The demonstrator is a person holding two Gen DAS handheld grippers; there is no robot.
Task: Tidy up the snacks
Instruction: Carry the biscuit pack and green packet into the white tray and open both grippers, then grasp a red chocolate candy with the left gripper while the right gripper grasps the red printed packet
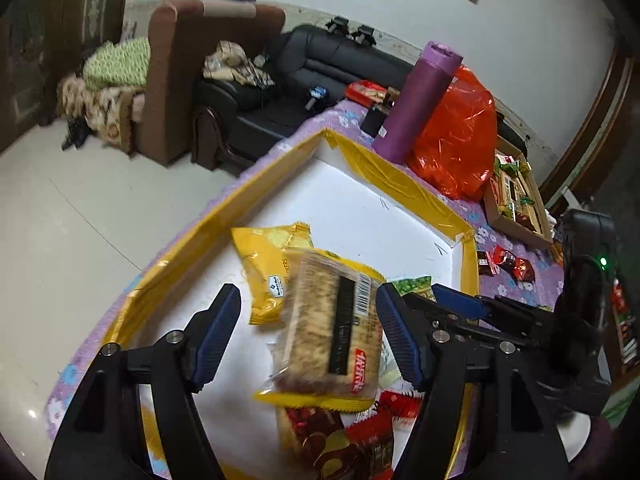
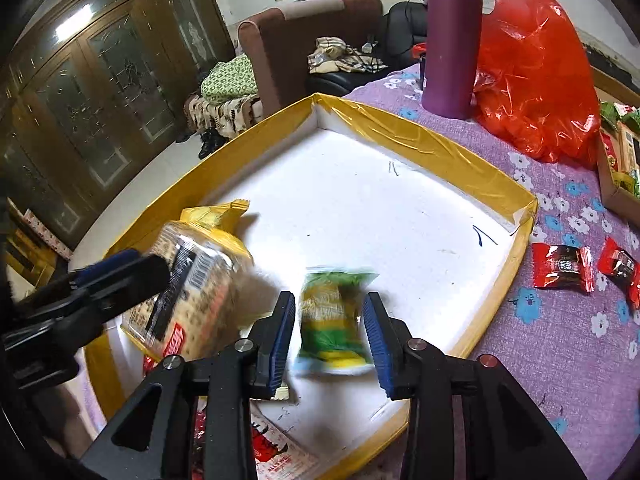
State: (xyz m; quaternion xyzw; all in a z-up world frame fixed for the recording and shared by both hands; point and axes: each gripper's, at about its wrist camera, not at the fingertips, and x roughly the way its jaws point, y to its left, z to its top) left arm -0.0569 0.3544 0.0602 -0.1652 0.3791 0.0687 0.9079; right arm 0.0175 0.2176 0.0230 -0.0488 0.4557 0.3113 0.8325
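Observation:
A white foam tray with a yellow taped rim (image 1: 384, 168) (image 2: 420, 136) lies on the purple flowered cloth. My left gripper (image 1: 308, 332) is open over its near end. A blurred cracker pack (image 1: 332, 328) (image 2: 200, 292) sits between the pads with a clear gap on the left side, above a yellow cracker bag (image 1: 268, 260) and red packets (image 1: 332, 440). My right gripper (image 2: 330, 340) (image 1: 436, 300) hovers beside it, jaws narrowly apart. A small green packet (image 2: 336, 316) (image 1: 412, 286), blurred, is between its pads, which do not seem to press on it.
A purple flask (image 2: 452, 40) and a red plastic bag (image 2: 532, 80) stand behind the tray. Red candies (image 2: 560, 268) lie on the cloth to the right, near a cardboard box of snacks (image 1: 516, 200). Sofas and floor lie beyond the table's left edge.

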